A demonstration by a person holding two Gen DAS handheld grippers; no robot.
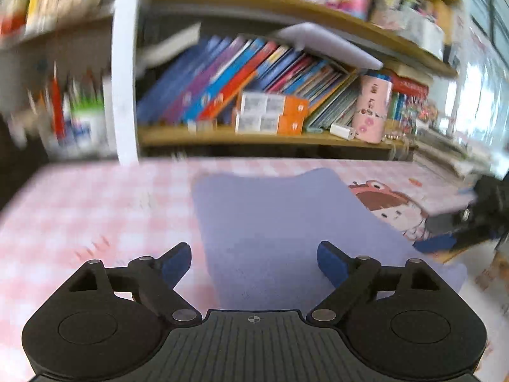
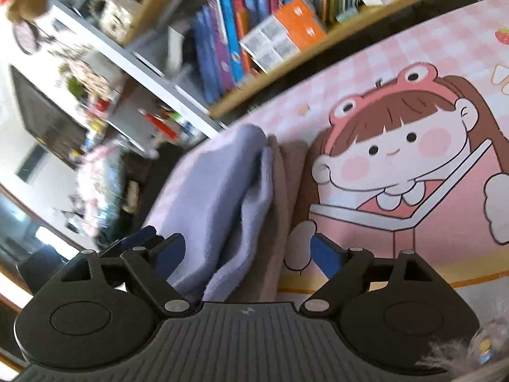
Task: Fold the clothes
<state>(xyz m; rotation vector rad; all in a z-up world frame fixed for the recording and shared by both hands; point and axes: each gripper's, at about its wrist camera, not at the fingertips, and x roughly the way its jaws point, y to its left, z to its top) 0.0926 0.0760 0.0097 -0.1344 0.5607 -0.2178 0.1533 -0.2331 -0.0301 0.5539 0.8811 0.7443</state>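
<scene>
— Between the fingers (image 1: pixel 331 262) of the left gripper (image 1: pixel 254 262), what lay on the bench (image 1: pixel 95 210)?

— A lavender cloth (image 1: pixel 270 222), spread fairly flat on the pink checked cover and reaching away from the tips. Both blue pads stood wide apart with nothing pinched between them; the fabric sat below and beyond them, untouched as far as I could tell.

— And the right gripper (image 2: pixel 248 254)?

— Its fingers (image 2: pixel 327 254) were spread wide too and empty. Ahead of them and a little toward the left one, the same lavender cloth (image 2: pixel 222 197) showed a doubled edge, one layer lapped over another, with a brownish piece (image 2: pixel 286 184) lying just beside it toward the right finger. Whether that was a second garment or a shadowed part, I couldn't say.

— So how far along was the folding?

— I judged at least one fold was made, since layers were stacked along that edge. The piece looked loose and puffy, so squaring it up, or folding it again, seemed to be what was left.
</scene>
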